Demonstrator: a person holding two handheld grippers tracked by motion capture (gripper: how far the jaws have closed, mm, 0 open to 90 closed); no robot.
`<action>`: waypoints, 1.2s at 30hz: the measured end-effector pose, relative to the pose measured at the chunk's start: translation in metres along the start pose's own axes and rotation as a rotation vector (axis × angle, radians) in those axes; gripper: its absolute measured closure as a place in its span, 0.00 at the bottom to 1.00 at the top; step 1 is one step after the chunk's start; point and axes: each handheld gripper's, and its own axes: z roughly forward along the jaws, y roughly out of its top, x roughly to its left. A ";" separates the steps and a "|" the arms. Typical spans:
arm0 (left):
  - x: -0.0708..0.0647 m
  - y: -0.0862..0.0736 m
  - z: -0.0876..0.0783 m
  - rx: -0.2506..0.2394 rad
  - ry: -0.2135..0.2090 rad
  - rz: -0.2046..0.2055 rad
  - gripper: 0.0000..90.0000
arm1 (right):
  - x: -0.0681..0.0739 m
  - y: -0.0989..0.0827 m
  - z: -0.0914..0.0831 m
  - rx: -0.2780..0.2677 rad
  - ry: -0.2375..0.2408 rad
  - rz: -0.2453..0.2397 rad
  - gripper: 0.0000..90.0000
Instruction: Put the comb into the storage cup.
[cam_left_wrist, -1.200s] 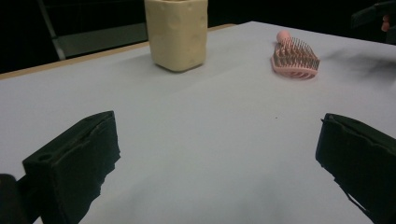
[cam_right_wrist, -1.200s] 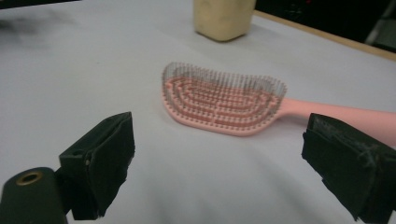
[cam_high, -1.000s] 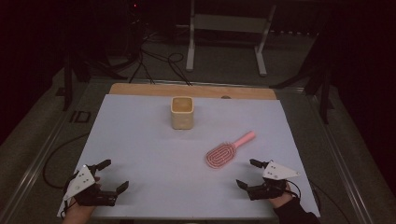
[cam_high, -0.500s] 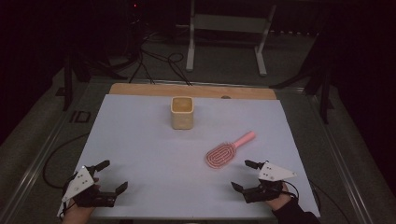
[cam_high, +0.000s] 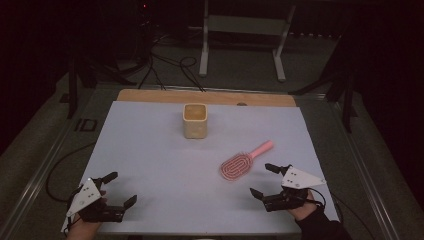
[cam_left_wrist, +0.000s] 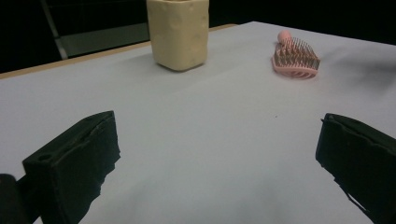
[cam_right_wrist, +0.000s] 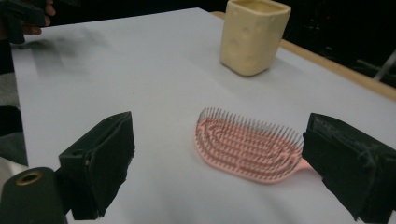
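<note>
A pink hairbrush lies bristles up on the white table sheet, right of centre. A cream square cup stands upright farther back, near the middle. My right gripper is open near the front right, a little short of the brush head, jaws wide and nothing between them. My left gripper is open at the front left corner, far from both objects, also with nothing in it.
A wooden strip borders the sheet's far edge. Beyond it stand a metal frame and cables on a dark floor. The person's other hand shows far off in the right gripper view.
My right gripper has shifted slightly left and forward toward the brush. The left gripper, brush and cup have stayed put.
</note>
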 end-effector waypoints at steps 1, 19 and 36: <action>0.000 0.000 0.000 0.001 0.001 0.000 0.00 | -0.001 0.003 -0.001 0.003 -0.003 -0.005 0.11; 0.000 0.000 0.000 0.001 0.000 0.000 0.00 | -0.022 0.045 0.004 0.002 0.025 -0.076 0.10; -0.001 0.000 0.000 0.000 -0.004 0.000 0.00 | -0.056 0.071 0.024 -0.012 -0.039 -0.081 0.11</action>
